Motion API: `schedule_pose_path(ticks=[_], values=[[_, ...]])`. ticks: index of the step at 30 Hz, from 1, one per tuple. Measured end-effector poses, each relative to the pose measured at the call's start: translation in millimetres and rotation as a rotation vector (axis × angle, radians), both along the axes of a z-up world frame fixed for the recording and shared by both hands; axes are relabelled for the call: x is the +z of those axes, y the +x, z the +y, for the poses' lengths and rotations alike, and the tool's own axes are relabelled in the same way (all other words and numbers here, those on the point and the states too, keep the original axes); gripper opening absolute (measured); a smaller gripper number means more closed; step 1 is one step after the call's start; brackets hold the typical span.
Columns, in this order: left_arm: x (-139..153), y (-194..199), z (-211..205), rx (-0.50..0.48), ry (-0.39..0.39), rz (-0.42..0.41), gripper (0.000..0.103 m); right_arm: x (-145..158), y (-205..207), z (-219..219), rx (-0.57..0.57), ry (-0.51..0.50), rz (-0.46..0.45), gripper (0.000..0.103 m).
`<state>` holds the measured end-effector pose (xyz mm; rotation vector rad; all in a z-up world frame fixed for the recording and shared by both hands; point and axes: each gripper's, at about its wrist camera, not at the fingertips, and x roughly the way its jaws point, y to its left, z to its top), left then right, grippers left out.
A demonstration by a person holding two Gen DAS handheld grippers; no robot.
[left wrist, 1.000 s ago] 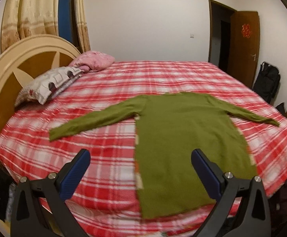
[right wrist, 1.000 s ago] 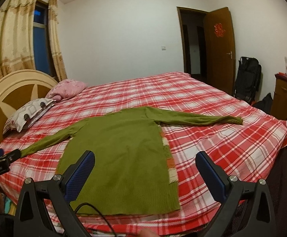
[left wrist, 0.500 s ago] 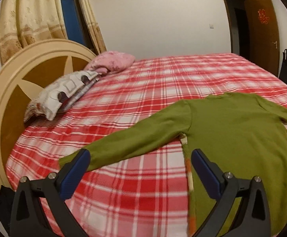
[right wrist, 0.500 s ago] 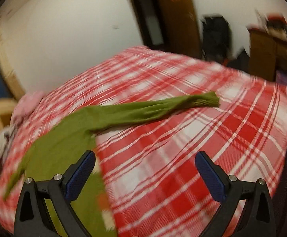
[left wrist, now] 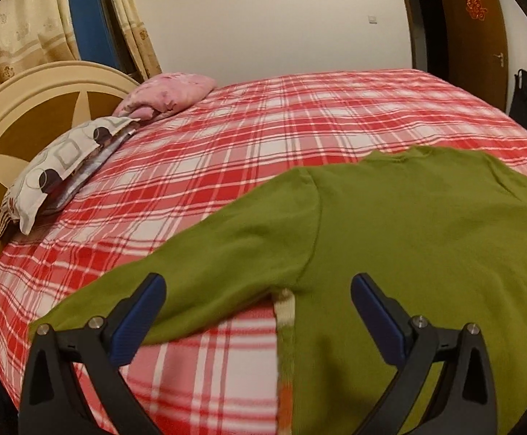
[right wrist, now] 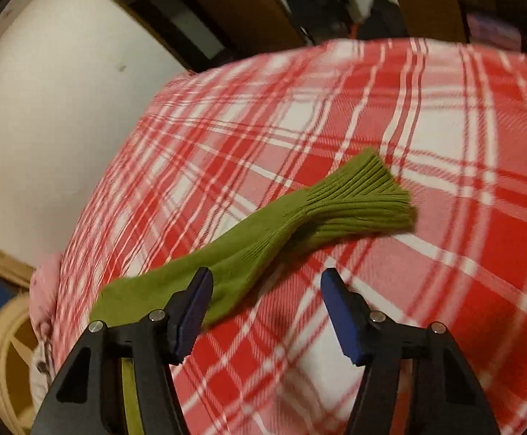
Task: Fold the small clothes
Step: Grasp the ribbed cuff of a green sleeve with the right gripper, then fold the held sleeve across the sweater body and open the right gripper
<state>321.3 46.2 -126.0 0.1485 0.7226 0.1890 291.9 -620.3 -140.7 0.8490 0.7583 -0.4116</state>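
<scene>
Left wrist view: green sweater (left wrist: 408,239) spread flat on the red plaid bed (left wrist: 249,137), one sleeve (left wrist: 198,279) stretched toward the headboard (left wrist: 28,116) and two pillows (left wrist: 64,166), left tongs (left wrist: 258,311) spread wide just above that sleeve near the armpit, nothing pinched. Right wrist view, tilted and blurred: other sleeve (right wrist: 263,239) lying on the plaid with its ribbed cuff (right wrist: 368,192) fanned out, right tongs (right wrist: 265,311) closing, pads not yet pressing, one pad at the sleeve's edge.

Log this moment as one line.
stage: reaching sleeves | left gripper: open over green sweater sleeve | right gripper: closing near the other sleeve, no grip | bed
</scene>
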Motion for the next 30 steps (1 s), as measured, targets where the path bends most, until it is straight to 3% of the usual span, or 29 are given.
schedule_pose_path(ticks=[2, 7, 9, 13, 17, 23, 27, 30], values=[[-7, 9, 2, 0.009, -0.011, 0.014, 0.103, -3, 8, -6, -0.022, -0.019, 0.013, 0.061], [-30, 23, 4, 0.01, -0.041, 0.062, 0.103, -16, 24, -28, -0.095, 0.002, 0.06, 0.01], [-35, 25, 7, 0.012, -0.067, 0.081, 0.103, -12, 27, -28, -0.093, -0.028, 0.047, 0.005], [-28, 21, 13, 0.016, -0.125, 0.064, 0.103, 14, 38, -5, -0.033, -0.165, 0.014, 0.005], [-26, 16, 15, -0.002, -0.172, 0.071, 0.103, 56, 52, 50, 0.093, -0.325, -0.062, 0.005], [-11, 3, 15, -0.047, -0.253, 0.043, 0.103, 104, 95, 192, 0.422, -0.586, -0.184, 0.004], [0, -2, 17, -0.07, -0.3, 0.027, 0.103, 97, 109, 291, 0.66, -0.659, -0.243, 0.004], [3, -4, 17, -0.088, -0.324, 0.03, 0.103, 64, 116, 357, 0.869, -0.635, -0.222, 0.005]])
